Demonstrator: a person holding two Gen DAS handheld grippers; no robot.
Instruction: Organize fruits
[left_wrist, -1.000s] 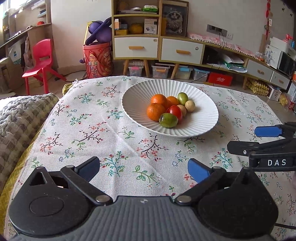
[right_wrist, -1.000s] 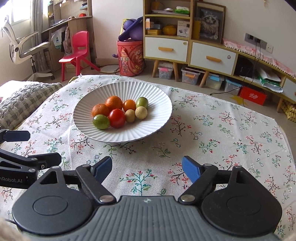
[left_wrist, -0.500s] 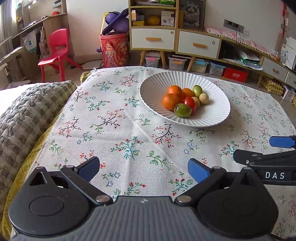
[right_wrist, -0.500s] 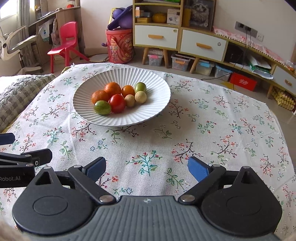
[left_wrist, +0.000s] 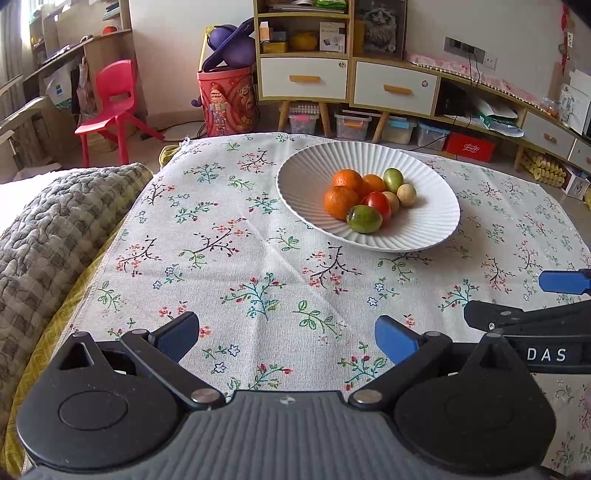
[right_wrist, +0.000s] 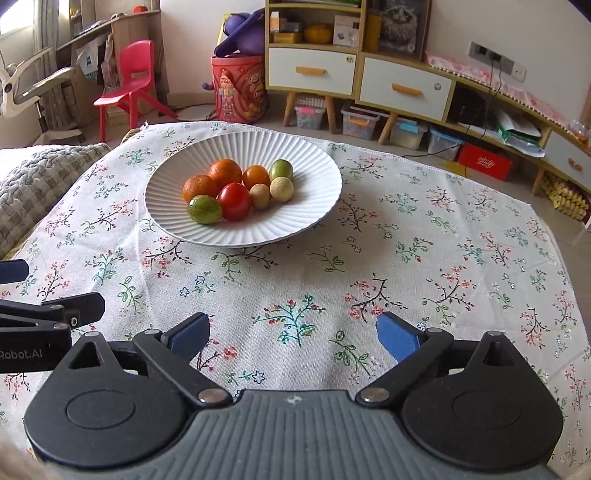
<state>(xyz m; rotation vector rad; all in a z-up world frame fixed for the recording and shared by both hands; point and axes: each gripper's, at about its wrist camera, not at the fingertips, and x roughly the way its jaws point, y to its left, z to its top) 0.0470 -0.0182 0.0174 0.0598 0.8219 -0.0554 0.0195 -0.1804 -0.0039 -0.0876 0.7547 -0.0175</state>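
While both grippers hang low over the near part of the table, the fruit sits farther away in a white plate (right_wrist: 317, 206). The plate has ridges all around and rests on a flowered cloth (right_wrist: 406, 266).

The left gripper (left_wrist: 286, 334) has its two blue fingers spread wide apart, with nothing between them but cloth. The right gripper (right_wrist: 293, 332) is spread wide too and holds nothing. In the left wrist view, the right gripper pokes in at the right edge, just beside the left one.

All the fruit is bunched together in the middle of the plate, touching. Two oranges (right_wrist: 225, 171) lie on the far left side of the bunch. A smaller orange fruit (right_wrist: 255, 176) sits to their right. A red tomato (right_wrist: 234, 200) is near the front, in the middle. A green fruit with a reddish patch (right_wrist: 204, 209) lies to the left of the tomato, nearest to the grippers. Another green fruit (right_wrist: 281, 169) sits at the far right. Two small tan balls (right_wrist: 282, 189) rest just in front of it, side by side.

A knobbly grey blanket (left_wrist: 48, 229) lies off the left edge of the cloth. Far behind the table stand a red chair (right_wrist: 131, 77), a red bucket (right_wrist: 238, 90) and a cabinet with white drawers (right_wrist: 312, 72).
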